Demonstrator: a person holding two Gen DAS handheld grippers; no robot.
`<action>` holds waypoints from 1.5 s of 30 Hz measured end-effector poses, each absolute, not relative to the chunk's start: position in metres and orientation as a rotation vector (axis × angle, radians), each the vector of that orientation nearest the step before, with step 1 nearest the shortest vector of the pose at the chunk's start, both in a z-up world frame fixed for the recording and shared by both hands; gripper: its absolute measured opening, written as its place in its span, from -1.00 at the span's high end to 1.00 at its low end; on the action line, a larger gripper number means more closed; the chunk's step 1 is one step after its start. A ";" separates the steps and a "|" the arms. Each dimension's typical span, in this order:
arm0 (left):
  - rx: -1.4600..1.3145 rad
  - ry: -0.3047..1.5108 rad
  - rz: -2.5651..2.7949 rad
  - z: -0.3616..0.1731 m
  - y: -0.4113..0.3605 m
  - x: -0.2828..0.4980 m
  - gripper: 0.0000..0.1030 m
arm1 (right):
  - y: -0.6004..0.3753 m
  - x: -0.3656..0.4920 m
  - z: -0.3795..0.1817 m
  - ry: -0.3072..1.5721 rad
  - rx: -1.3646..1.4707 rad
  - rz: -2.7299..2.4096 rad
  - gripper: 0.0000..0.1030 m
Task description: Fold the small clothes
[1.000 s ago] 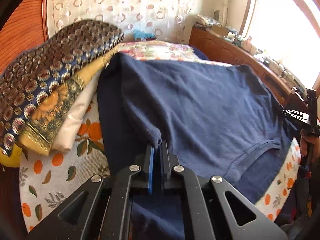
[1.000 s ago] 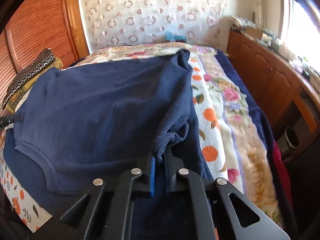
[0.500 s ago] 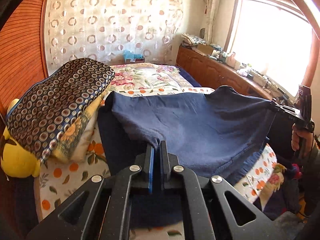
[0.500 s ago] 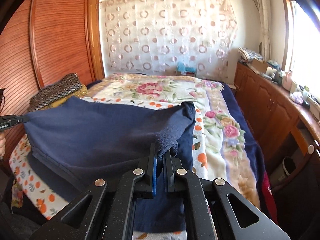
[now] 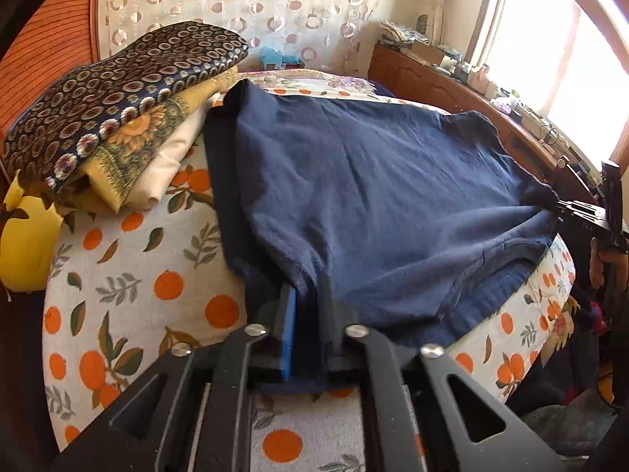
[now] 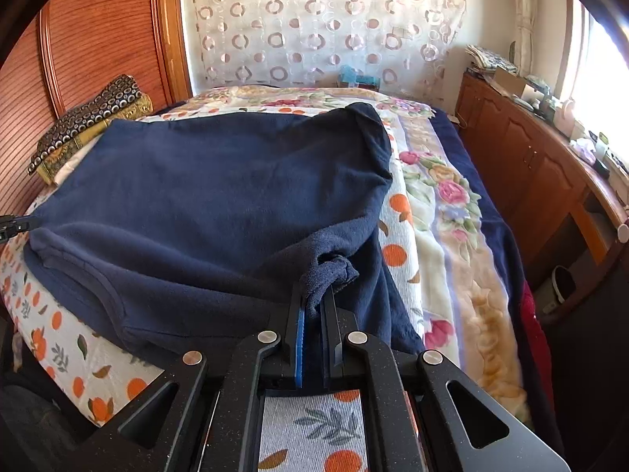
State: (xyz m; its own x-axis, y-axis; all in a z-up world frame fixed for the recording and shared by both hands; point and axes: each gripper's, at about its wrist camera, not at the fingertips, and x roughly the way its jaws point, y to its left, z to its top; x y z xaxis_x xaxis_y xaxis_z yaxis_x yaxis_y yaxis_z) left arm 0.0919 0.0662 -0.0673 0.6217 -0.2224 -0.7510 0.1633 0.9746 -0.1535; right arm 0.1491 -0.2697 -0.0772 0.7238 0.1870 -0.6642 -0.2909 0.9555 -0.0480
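Observation:
A navy fleece garment (image 5: 373, 181) (image 6: 204, 188) lies folded over on the bed's orange-print sheet (image 5: 129, 275), with a darker layer showing under its near edge. My left gripper (image 5: 310, 289) is at the garment's near left corner. Its jaws are opening, and the corner still hangs between them with a gap beside the blue pad. My right gripper (image 6: 316, 291) is shut on the bunched near right corner. Each gripper shows in the other's view: the right gripper (image 5: 582, 216) at the far right edge, the left gripper (image 6: 11, 226) at the far left edge.
A stack of folded patterned blankets (image 5: 118, 110) sits left of the garment, above a yellow cushion (image 5: 23, 244). A floral blanket (image 6: 444, 196) covers the bed's right side. A wooden cabinet (image 6: 530, 157) with clutter runs along the window wall, a bin (image 6: 562, 283) below it.
Half a second ago the garment hung stretched in the air between both grippers; now it lies on the bed. The left jaws have parted wider. The right grip is unchanged.

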 end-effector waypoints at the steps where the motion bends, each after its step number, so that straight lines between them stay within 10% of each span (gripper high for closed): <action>1: -0.068 0.863 -0.221 -0.067 0.066 0.089 0.53 | -0.269 0.150 -0.074 0.713 -0.152 0.264 0.85; 10: -0.073 0.870 -0.158 -0.076 0.079 0.086 -0.45 | -0.265 0.123 -0.045 0.584 -0.154 0.166 0.03; 39: -0.138 0.822 -0.099 -0.080 0.084 0.077 -0.54 | -0.134 0.162 -0.115 0.687 -0.221 0.386 -0.26; 45: -0.218 0.827 -0.122 -0.073 0.092 0.083 -0.28 | -0.134 0.154 -0.114 0.679 -0.219 0.376 -0.26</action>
State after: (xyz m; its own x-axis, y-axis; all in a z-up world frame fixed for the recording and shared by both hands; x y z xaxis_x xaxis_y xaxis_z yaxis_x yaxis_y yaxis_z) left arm 0.0834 0.0915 -0.0729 0.6721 -0.1917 -0.7152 0.0223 0.9707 -0.2392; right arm 0.1539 -0.1338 -0.1137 0.7145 0.2660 -0.6471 -0.4070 0.9104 -0.0751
